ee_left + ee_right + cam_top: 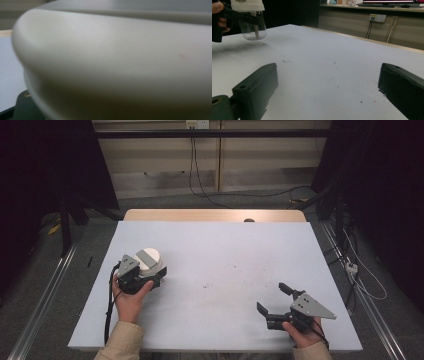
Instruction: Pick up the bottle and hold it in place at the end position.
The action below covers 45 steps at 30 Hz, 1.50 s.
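A clear jar (252,26) with a white lid (148,259) hangs just above the white table top (225,250) at the left, casting a shadow beneath it. My left gripper (153,275) is shut on the jar below the lid, and its black jaws cross the glass in the right gripper view. Up close in the left gripper view, the pale lid (112,57) is blurred, with one black jaw at the bottom left. My right gripper (273,299) rests low near the table's front right, open, with nothing between its jaws (328,95).
Small dark specks (207,285) mark the middle of the table top. A wooden edge (215,215) runs along the far side. Metal rails (45,290) and loose cables (360,275) lie on the floor on both sides.
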Each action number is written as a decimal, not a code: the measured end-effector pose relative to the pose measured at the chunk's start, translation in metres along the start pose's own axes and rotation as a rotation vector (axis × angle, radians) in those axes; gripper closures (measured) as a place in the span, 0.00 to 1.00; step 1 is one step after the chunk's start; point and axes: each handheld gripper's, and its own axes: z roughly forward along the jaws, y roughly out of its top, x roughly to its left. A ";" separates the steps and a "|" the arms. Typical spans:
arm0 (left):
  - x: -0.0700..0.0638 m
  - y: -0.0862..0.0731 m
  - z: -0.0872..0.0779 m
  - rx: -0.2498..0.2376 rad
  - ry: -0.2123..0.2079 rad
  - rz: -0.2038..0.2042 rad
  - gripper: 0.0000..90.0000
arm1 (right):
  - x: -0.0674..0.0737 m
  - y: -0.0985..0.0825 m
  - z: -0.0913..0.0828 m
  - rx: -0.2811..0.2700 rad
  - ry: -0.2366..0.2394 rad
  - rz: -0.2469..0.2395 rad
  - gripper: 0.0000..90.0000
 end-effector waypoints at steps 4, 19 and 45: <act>-0.005 0.004 0.006 0.010 -0.012 0.017 0.20 | -0.001 0.000 0.001 0.001 0.003 0.004 0.03; -0.021 0.016 0.027 0.019 -0.066 0.042 0.20 | -0.001 -0.001 0.002 0.002 0.001 0.005 0.03; -0.042 0.032 0.065 0.076 -0.135 0.090 0.20 | -0.002 -0.001 0.001 0.003 -0.008 0.016 0.03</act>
